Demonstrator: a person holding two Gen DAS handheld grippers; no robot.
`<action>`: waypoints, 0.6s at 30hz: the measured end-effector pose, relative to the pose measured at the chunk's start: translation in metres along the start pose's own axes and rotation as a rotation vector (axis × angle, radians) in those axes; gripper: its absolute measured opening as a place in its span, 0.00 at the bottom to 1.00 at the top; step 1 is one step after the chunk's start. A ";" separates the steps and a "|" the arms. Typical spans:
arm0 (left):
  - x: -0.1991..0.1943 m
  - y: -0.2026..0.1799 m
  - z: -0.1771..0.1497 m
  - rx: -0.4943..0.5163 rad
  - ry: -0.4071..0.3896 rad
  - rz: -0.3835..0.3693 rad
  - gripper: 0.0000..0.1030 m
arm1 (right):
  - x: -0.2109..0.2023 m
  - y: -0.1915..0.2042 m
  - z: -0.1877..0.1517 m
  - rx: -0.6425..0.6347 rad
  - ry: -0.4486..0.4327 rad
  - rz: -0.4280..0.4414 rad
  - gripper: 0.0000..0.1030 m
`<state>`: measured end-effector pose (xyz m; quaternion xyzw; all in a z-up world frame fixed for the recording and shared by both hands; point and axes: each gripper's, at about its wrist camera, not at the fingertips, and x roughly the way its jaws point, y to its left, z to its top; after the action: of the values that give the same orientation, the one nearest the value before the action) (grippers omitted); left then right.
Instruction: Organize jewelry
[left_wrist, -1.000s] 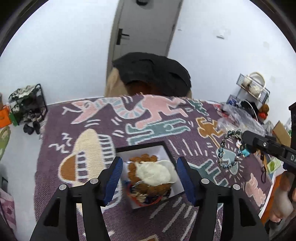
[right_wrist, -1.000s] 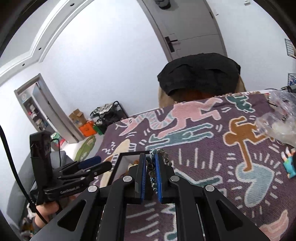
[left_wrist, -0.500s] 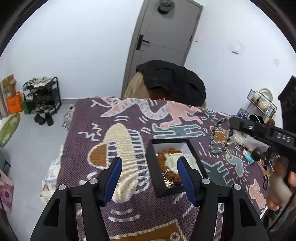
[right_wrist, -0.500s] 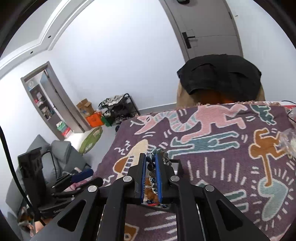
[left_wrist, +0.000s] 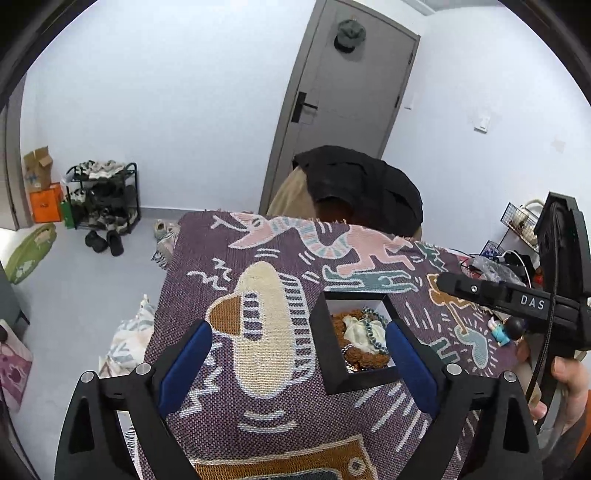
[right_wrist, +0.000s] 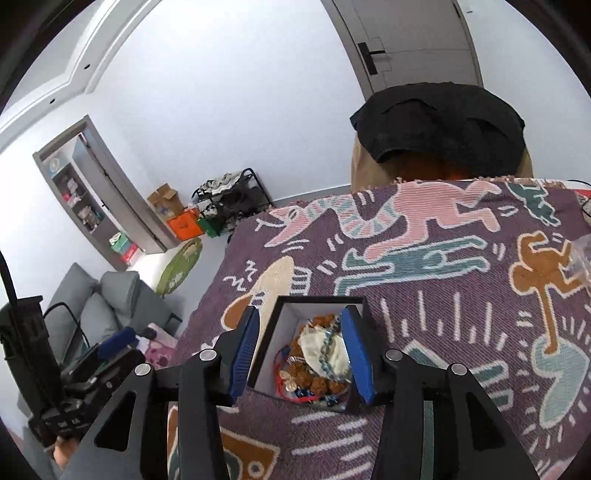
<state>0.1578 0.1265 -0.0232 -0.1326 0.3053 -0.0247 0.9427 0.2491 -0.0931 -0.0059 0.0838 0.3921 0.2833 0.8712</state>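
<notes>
Patterned worktop (right_wrist: 461, 314) carries black box (right_wrist: 266, 347). Right gripper (right_wrist: 301, 354) open over it, left gripper (left_wrist: 299, 354) open, both empty. Risk: fingers snag beaded bracelet (right_wrist: 328, 350), dragging it out.

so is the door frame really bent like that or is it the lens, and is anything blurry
Lens: in the left wrist view the door leans and the corners go black; in the right wrist view the door frame bows the same way. The box and beaded bracelet look sharp in both; lighting is soft and even, without glare.
</notes>
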 end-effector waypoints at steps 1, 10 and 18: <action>-0.001 -0.001 0.000 -0.002 -0.003 -0.001 0.93 | -0.003 -0.001 -0.001 -0.001 -0.003 -0.006 0.47; -0.014 -0.014 -0.005 0.004 -0.024 -0.003 0.93 | -0.043 -0.018 -0.020 0.036 -0.047 -0.038 0.66; -0.033 -0.040 -0.007 0.017 -0.068 0.000 1.00 | -0.079 -0.035 -0.038 0.068 -0.093 -0.089 0.83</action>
<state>0.1280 0.0904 0.0004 -0.1252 0.2729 -0.0229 0.9536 0.1941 -0.1696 0.0055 0.1089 0.3638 0.2266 0.8969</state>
